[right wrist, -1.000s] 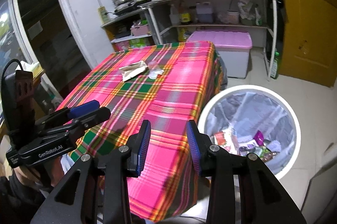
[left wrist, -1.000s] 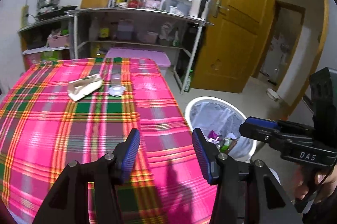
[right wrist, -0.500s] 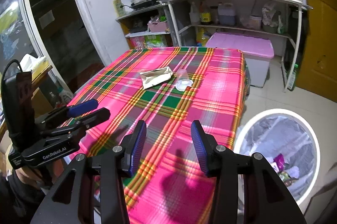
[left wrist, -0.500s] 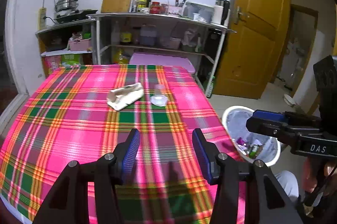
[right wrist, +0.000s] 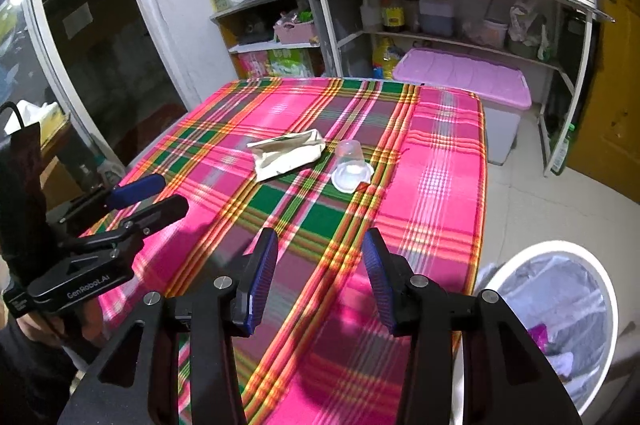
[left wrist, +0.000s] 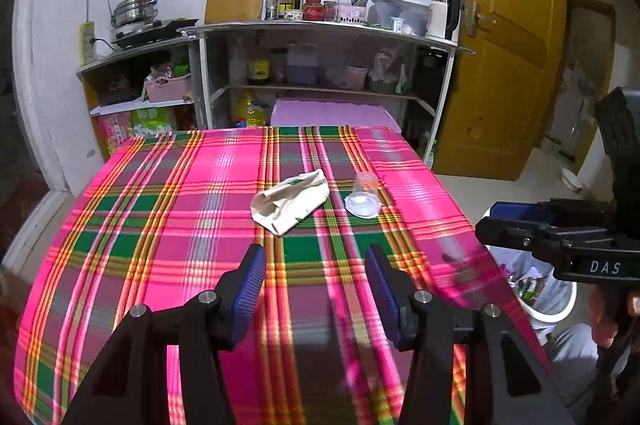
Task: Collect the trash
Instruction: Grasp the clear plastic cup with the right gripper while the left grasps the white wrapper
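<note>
My left tongs (left wrist: 316, 285) hang over the near part of the bench (left wrist: 160, 225), their blue pads spread wide with nothing between them. Ahead of them and slightly to the left lies a crumpled cream paper bag (left wrist: 291, 201) on the pink plaid cloth, well apart from the pads. Just beside the bag, to its right, a clear plastic cup (left wrist: 363, 196) lies tipped on its side with its mouth toward me. Further right, past the bench edge and low down, the white-rimmed trash bin (left wrist: 548, 305) sits on the floor, partly hidden by my other tool.

My right tongs (right wrist: 320, 281) are also parted wide and hold nothing, hovering above the bench's near right portion. From here the bag (right wrist: 286, 153) lies ahead and a little left, the cup (right wrist: 351, 165) almost straight ahead, touching neither pad. The bin (right wrist: 560, 305), lined with a pale bag and already holding some wrappers, stands just right of these tongs, beside the bench.
</note>
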{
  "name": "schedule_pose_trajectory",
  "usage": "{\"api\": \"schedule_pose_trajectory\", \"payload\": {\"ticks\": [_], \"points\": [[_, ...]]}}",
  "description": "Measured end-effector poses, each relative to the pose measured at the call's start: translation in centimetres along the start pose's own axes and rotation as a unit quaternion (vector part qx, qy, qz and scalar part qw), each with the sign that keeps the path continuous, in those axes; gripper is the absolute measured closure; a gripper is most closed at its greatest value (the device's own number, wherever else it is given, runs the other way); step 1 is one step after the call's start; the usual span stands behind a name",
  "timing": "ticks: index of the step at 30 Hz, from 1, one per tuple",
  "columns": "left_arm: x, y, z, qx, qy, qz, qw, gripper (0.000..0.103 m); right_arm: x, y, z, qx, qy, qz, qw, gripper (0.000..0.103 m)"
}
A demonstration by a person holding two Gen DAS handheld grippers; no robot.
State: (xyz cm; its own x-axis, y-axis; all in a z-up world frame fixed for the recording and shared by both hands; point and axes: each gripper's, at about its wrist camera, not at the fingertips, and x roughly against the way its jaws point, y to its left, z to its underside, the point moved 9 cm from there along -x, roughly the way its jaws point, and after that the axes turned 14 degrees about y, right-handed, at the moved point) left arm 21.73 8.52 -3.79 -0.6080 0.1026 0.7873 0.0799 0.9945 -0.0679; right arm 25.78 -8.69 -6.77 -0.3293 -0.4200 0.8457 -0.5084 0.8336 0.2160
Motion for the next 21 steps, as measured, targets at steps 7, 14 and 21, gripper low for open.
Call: {"api": "schedule_pose_trajectory", "payload": {"ticks": [7,14,21], "points": [[-3.6,2.1,-2.1,-0.007,0.018,-0.003,0.9998,0.052,-2.8,-0.9,-2.3,-0.004,0.013,0.008,1.000,0.058],[-7.5,4.2,-3.9,-0.008,0.035,0.006,0.9994,0.052,-6.3,-1.5,-4.2,-0.001,0.029,0.013,0.999,0.056],[-10.7,5.3,-5.3,-0.013,0.049,0.023,0.9984,0.051,-9.1,-2.2,-6.7,-0.001,0.030,0.023,0.999,0.055]]}}
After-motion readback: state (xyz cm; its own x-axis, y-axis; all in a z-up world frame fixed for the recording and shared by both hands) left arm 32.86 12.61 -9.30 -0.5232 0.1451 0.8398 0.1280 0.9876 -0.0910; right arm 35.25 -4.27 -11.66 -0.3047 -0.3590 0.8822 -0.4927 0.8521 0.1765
